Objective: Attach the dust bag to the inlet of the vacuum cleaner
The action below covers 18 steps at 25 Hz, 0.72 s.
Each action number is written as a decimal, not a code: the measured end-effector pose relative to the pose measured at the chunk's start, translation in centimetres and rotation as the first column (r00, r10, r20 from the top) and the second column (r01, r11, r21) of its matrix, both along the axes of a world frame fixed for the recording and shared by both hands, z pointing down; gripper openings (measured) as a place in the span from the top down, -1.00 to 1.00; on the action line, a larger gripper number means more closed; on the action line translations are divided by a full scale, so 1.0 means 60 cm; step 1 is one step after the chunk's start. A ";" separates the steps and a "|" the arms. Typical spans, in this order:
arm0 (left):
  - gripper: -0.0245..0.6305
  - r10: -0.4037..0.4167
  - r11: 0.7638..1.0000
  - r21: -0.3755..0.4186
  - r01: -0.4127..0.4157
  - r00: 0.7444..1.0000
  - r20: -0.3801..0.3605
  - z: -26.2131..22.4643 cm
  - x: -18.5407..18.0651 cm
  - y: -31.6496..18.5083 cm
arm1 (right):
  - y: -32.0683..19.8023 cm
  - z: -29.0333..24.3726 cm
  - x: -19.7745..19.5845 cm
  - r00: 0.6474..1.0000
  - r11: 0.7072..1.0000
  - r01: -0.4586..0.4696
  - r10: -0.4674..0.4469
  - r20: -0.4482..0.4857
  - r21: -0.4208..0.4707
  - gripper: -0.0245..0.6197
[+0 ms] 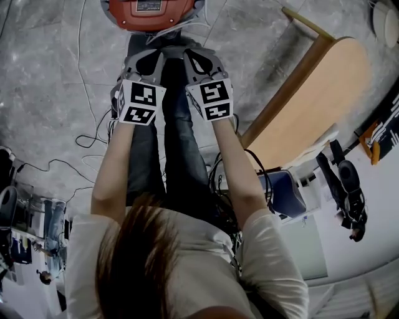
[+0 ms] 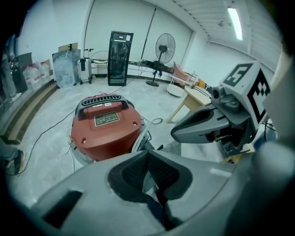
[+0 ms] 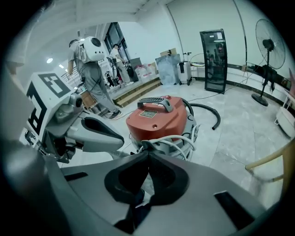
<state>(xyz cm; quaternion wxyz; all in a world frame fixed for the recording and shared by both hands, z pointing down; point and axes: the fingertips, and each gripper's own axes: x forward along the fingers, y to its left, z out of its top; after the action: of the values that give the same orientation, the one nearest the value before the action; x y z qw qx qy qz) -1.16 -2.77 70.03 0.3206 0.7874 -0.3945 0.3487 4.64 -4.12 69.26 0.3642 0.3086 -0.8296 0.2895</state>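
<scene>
Red on top with a grey base, the vacuum cleaner (image 1: 149,7) is seen standing on the mottled grey floor (image 1: 56,75), just ahead of both grippers. The left gripper (image 2: 148,154) is held with its jaws pressed together, and nothing is caught between the pads. The right gripper (image 3: 148,156) is likewise closed and empty. Both are held side by side, close together, above the person's legs (image 1: 181,156). A white cord (image 3: 173,140) is looped at the vacuum cleaner's base, and a black hose (image 3: 209,113) is curled beside it. A wooden table (image 1: 318,93) is set to the right.
</scene>
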 end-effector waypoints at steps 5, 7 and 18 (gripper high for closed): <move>0.87 -0.057 0.998 0.035 0.057 0.998 0.003 -0.032 -0.011 -0.003 | -0.006 -0.030 -0.009 0.993 0.996 -0.081 0.084 0.080 -0.035 0.92; 0.87 -0.075 0.996 0.057 0.076 0.997 -0.003 -0.056 -0.014 -0.009 | -0.012 -0.049 -0.008 0.990 0.994 -0.100 0.103 0.095 -0.035 0.92; 0.87 -0.162 0.972 0.169 0.162 0.987 -0.014 -0.230 -0.036 -0.044 | -0.075 -0.230 -0.014 0.989 0.994 -0.085 0.077 0.125 0.062 0.92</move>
<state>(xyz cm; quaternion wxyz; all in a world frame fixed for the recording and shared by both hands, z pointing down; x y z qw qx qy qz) -3.35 -5.42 56.22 0.2799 0.7770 -0.4856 0.2866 3.77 -8.61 55.48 0.2899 0.3357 -0.8466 0.2943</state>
